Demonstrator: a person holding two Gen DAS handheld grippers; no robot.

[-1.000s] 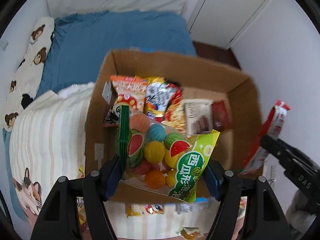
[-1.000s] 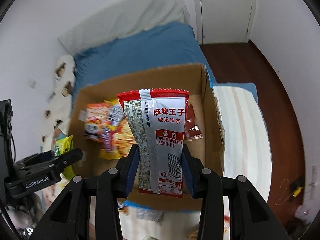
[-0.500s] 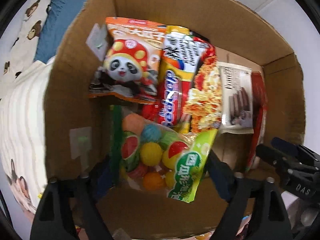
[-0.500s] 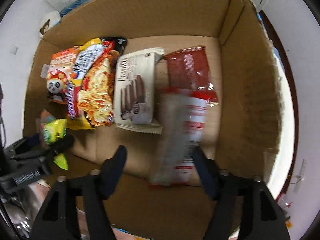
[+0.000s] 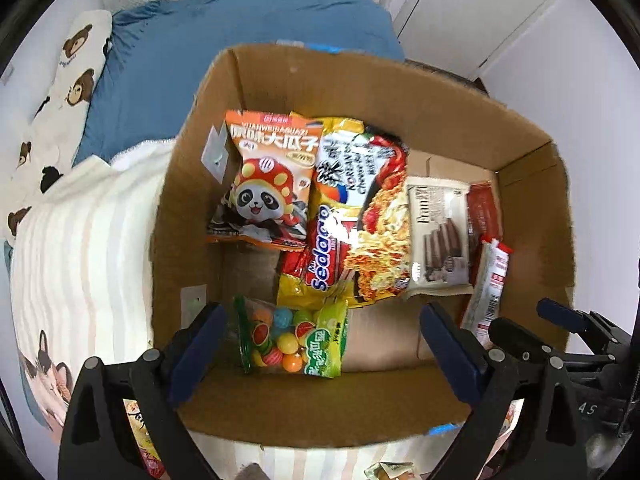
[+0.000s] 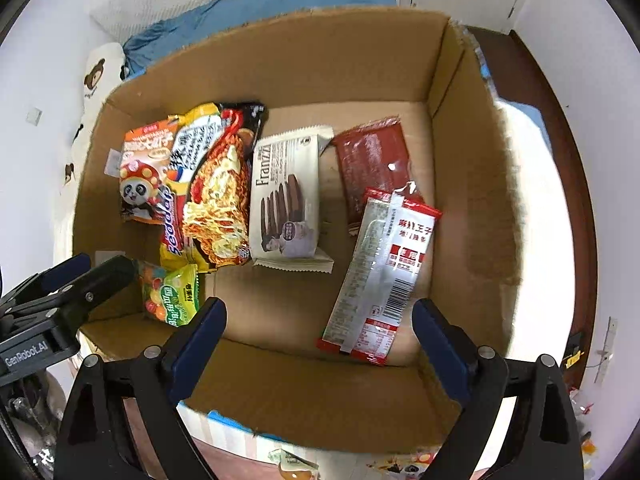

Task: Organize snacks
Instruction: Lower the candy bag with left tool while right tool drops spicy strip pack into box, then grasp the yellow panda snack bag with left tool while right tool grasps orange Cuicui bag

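A cardboard box (image 5: 400, 96) (image 6: 472, 184) sits on the bed and holds several snack packs. A clear bag of fruit-shaped gum balls (image 5: 294, 338) (image 6: 172, 294) lies at the box's near left. A red and white spicy strip pack (image 6: 380, 272) (image 5: 490, 284) lies at the near right. My left gripper (image 5: 322, 344) is open and empty above the gum ball bag. My right gripper (image 6: 318, 336) is open and empty above the strip pack.
In the box lie a panda seed pack (image 5: 268, 184), a noodle pack (image 5: 368, 216), a Franzzi wafer pack (image 6: 288, 200) and a dark red pack (image 6: 372, 160). More snacks (image 5: 390, 470) lie on the striped blanket (image 5: 80, 240) in front of the box.
Both grippers lowered over the box and opened. The gum ball bag and the strip pack dropped from the grippers and now lie on the box floor.
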